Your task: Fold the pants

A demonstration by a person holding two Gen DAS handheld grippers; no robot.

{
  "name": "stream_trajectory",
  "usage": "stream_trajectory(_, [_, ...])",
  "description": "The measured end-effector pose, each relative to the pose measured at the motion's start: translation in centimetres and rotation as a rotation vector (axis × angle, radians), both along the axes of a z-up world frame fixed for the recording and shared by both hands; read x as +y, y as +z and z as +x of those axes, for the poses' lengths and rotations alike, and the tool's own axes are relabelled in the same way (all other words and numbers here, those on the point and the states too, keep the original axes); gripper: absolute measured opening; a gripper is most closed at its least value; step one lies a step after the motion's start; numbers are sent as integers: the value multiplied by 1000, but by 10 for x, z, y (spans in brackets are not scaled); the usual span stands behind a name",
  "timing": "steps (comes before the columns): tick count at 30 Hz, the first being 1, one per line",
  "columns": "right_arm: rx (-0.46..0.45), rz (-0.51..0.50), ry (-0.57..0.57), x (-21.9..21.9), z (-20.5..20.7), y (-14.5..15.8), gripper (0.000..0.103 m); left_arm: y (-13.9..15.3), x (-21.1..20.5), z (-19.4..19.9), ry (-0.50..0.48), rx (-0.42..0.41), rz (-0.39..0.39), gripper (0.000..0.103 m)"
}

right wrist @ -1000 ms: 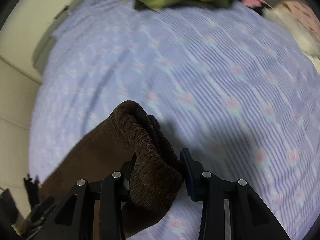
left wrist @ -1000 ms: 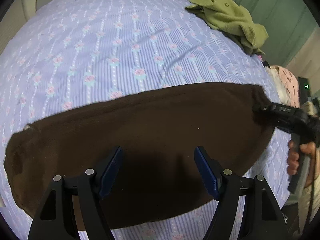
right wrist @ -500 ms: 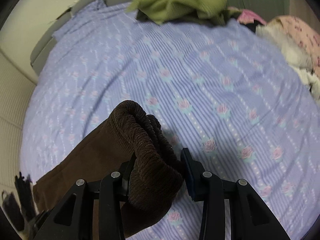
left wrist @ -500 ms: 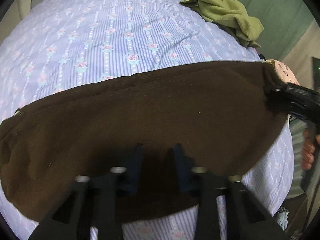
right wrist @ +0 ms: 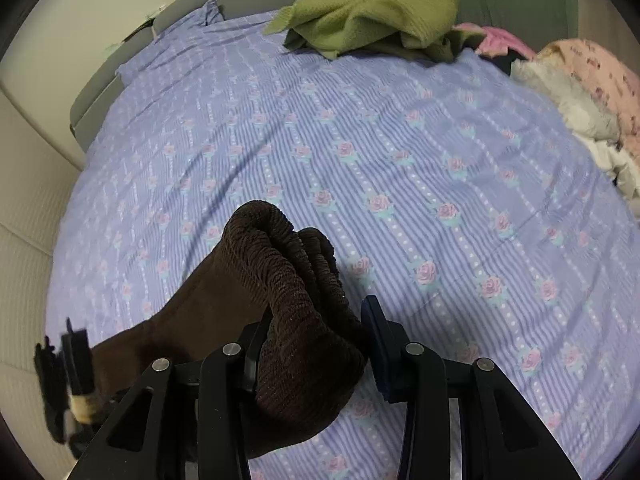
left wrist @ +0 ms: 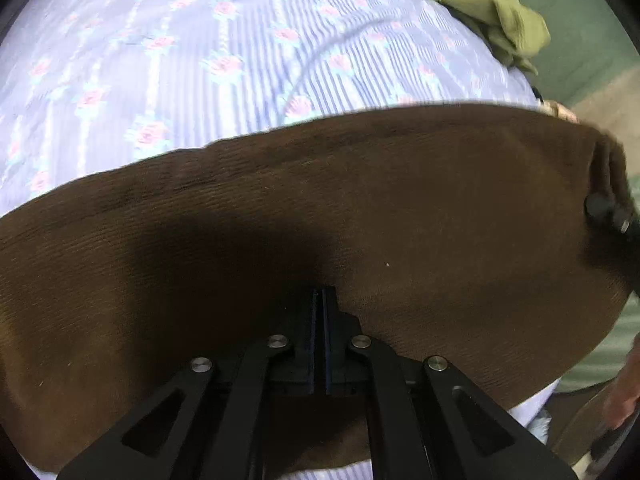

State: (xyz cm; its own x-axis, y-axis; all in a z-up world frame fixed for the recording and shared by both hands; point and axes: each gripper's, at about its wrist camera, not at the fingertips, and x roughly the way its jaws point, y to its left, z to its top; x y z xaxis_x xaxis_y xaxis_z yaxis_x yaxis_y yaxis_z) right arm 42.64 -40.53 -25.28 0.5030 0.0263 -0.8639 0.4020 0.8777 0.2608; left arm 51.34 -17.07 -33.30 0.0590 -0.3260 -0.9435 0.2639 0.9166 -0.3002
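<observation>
Dark brown corduroy pants stretch across the lilac flowered bed sheet. My left gripper is shut on the near edge of the pants, its blue pads pressed together on the fabric. My right gripper is shut on a bunched end of the pants, the thick wad filling the gap between the fingers. The right gripper also shows at the right edge of the left wrist view, holding that end up. The left gripper shows at the far left of the right wrist view.
A green garment lies at the far end of the bed, also in the left wrist view. Pink and white clothes are piled at the right edge. A grey headboard and cream wall lie to the left.
My left gripper went from open above the pants to shut on their near edge. The right gripper kept its hold and the pants' end rose slightly.
</observation>
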Motion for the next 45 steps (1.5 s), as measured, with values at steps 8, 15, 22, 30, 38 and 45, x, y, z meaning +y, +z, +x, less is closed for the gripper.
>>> stream_trajectory(8, [-31, -122, 59, 45, -6, 59, 40, 117, 109, -49, 215, -197, -17, 49])
stream_trajectory(15, [-79, -212, 157, 131, -5, 110, 40, 151, 187, -94, 252, -250, 30, 49])
stream_trajectory(22, [-130, -262, 256, 237, 2, 138, 40, 161, 243, -105, 259, -268, -2, 49])
stream_trajectory(30, [-33, -304, 463, 371, 31, 84, 41, 142, 319, -118, 349, -242, 6, 49])
stream_trajectory(38, [128, -397, 669, 468, 41, 1, 48, 125, 375, -135, 440, -199, 74, 49])
stream_trajectory(45, [140, -178, 767, 471, 20, 7, 67, 129, 392, -146, 494, -206, 106, 59])
